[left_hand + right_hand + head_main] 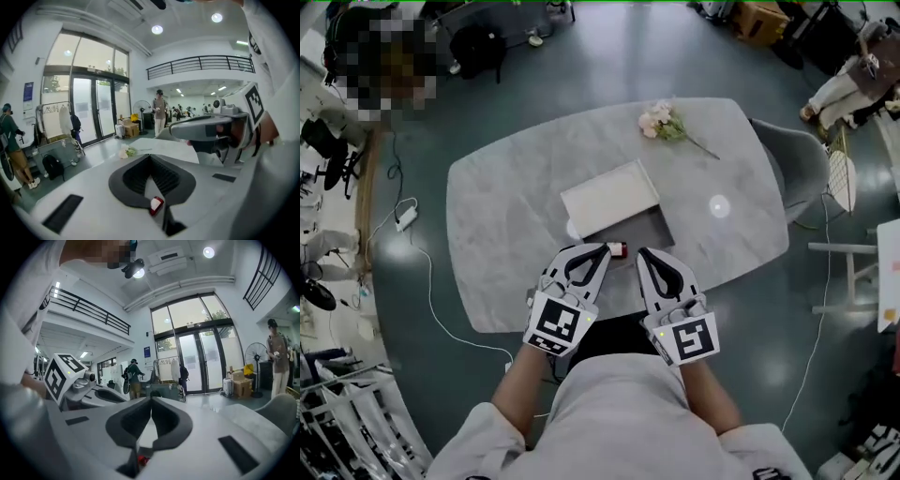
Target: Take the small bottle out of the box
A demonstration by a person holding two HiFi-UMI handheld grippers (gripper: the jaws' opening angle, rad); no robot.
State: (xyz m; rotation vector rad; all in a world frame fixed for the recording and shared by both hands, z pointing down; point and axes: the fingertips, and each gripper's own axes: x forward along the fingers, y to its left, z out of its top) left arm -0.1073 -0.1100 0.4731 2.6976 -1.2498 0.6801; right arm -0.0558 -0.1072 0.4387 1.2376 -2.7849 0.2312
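Note:
The small bottle point(617, 249), dark with a red part, lies at the near edge of the open grey box point(637, 228). I cannot tell whether it is inside the box or on the table. The box's white lid point(610, 196) stands open behind it. My left gripper point(594, 253) is just left of the bottle and my right gripper point(645, 255) just right of it. Both are shut and hold nothing. In the left gripper view the left gripper point(150, 157) has its jaws together, with a red and white bit point(156, 205) in the slit below. The right gripper point(151, 401) is likewise closed.
The grey marble table point(516, 197) carries a bunch of pale flowers point(661, 122) at its far side. A grey chair point(799, 161) stands at the right end. A white cable point(431, 309) runs over the floor at the left. People stand farther off in the hall.

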